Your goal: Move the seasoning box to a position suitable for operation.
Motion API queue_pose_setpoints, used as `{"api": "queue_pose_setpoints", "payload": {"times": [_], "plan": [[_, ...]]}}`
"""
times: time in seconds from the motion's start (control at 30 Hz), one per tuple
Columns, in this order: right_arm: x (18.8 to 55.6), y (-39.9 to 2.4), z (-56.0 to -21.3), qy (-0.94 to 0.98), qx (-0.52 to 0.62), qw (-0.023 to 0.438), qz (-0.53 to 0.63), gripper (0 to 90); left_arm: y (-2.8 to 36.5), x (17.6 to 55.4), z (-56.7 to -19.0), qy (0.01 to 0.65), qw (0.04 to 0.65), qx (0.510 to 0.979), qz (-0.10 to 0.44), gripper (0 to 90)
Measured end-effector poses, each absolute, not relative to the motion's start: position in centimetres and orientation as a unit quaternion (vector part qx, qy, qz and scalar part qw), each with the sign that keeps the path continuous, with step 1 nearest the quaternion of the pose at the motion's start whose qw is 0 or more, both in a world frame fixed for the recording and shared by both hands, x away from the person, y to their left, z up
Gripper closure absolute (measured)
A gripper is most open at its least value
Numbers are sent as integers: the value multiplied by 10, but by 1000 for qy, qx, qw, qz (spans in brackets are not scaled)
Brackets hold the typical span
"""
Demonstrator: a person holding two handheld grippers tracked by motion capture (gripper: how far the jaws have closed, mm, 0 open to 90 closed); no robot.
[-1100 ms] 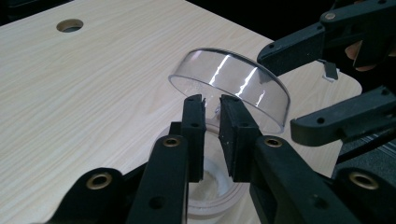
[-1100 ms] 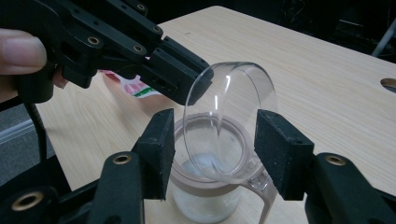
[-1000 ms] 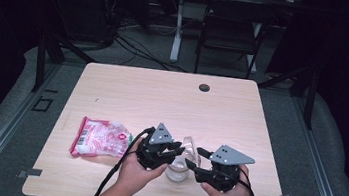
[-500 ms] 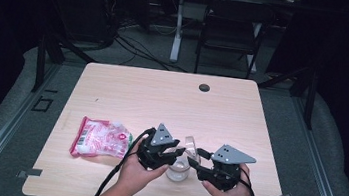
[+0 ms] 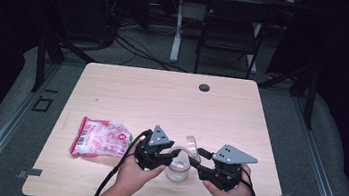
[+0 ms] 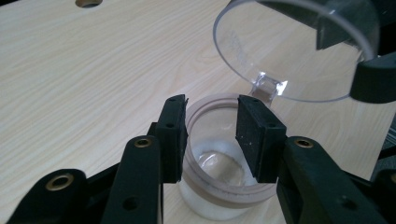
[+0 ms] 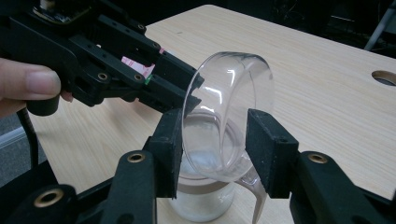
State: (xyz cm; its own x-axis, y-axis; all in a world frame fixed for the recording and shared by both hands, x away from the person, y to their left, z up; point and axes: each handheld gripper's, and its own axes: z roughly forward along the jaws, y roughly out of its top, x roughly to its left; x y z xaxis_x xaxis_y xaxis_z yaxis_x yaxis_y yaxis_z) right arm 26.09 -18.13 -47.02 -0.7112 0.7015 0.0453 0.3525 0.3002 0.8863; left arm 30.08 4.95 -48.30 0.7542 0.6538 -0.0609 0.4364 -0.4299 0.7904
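- Risk, my reading: the hinged lid [image 7: 229, 112] could snap back or the jar [image 6: 224, 172] tip, since neither grip looks firm.
- Left gripper [image 6: 212, 135]: jaws straddle the jar's rim, one pad inside, one outside; they have just been opening and don't clearly press.
- Right gripper [image 7: 214, 149]: jaws have been closing, lid between them, contact unclear.
- Both hands low, jaws facing each other over the jar; snack packet [image 5: 101, 137] beyond the left gripper.

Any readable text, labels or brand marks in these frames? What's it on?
None readable.
Red and white packet: print shows, too small and blurred to read.
Clear hinged lid of the jar: faint embossed marks, illegible.
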Motion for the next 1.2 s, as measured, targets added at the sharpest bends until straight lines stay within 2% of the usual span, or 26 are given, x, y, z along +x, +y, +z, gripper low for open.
{"api": "queue_pose_setpoints", "payload": {"times": [0.4,0.87,1.2], "plan": [[261,-183,-470,785,335,179,489,565,54,306,-499,345,414,833,124,624],[261,-185,-471,785,334,183,488,561,54,307,-509,348,408,836,118,713],[261,-191,-472,780,341,186,491,559,55,307,-509,346,408,837,113,720]]}}
